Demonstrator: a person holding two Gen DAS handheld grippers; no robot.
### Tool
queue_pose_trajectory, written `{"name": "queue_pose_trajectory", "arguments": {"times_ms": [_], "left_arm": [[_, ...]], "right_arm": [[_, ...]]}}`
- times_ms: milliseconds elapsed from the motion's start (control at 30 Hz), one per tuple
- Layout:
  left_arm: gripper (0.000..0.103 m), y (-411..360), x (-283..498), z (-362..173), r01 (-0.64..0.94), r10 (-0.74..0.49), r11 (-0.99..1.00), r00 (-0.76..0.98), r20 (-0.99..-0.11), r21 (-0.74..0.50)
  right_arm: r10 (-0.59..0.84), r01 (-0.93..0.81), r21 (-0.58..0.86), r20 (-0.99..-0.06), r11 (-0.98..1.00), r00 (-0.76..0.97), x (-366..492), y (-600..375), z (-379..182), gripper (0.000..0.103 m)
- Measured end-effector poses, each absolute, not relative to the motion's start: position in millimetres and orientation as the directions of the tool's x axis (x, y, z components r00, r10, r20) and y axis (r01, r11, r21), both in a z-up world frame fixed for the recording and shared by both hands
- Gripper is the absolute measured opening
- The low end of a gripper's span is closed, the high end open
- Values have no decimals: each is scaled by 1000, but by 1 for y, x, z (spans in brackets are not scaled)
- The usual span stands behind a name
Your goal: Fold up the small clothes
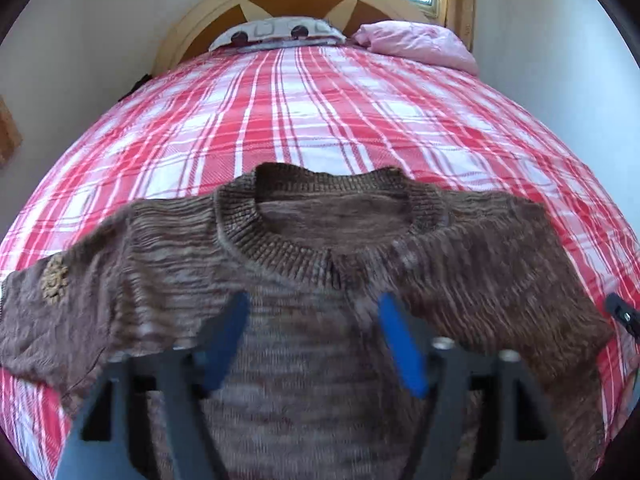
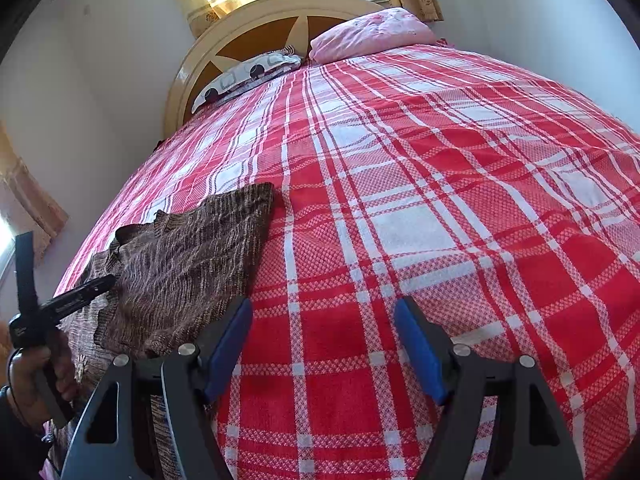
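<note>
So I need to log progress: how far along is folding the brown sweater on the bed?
Done: the brown sweater lies spread flat on the plaid bedspread, sleeves out. In hand: nothing; the left gripper and right gripper are both open and empty. Left: every fold, sleeves and body.

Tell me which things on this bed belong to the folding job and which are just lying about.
For the job: brown knitted sweater, left gripper, right gripper.
Lying about: patterned pillow, pink pillow, plaid bedspread.
</note>
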State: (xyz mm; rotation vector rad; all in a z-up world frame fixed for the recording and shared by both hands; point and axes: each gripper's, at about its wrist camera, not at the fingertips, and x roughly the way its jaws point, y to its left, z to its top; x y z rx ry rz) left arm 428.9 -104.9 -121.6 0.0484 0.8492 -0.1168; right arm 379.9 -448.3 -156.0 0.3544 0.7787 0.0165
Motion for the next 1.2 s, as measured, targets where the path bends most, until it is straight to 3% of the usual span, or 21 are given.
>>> {"name": "queue_pose_trajectory", "arguments": {"times_ms": [100,233,400,500,733,900,1200], "left_arm": [[82,-112,412,-125,163,-100,987,648,-755,9],[83,-125,402,-143,200,-57,976,617,-785,86],[86,-118,397,-134,186,-50,979,620,-783,85],[86,-114,397,-136,167,26,971,630,-776,169],[87,-96,397,-140,140,-21,987,622,-782,84],[90,-93,399,-143,113,-14,991,608,-794,70],[91,-103,424,-121,122,-72,993,656,-751,11]], "right_arm": [[136,115,306,-687,945,714,380,-446,-155,75],[121,115,283,-693,952,711,380,-442,-155,76],[106,112,261,-694,959,713,379,-439,-154,76],[90,70,198,-697,978,711,380,-424,-150,76],[165,-57,182,-657,982,736,382,-393,-120,76],[-17,-55,-67,-773,996,634,400,-351,-148,76],[-3,-5,-8,-760,1000,650,391,-365,-160,86]]}}
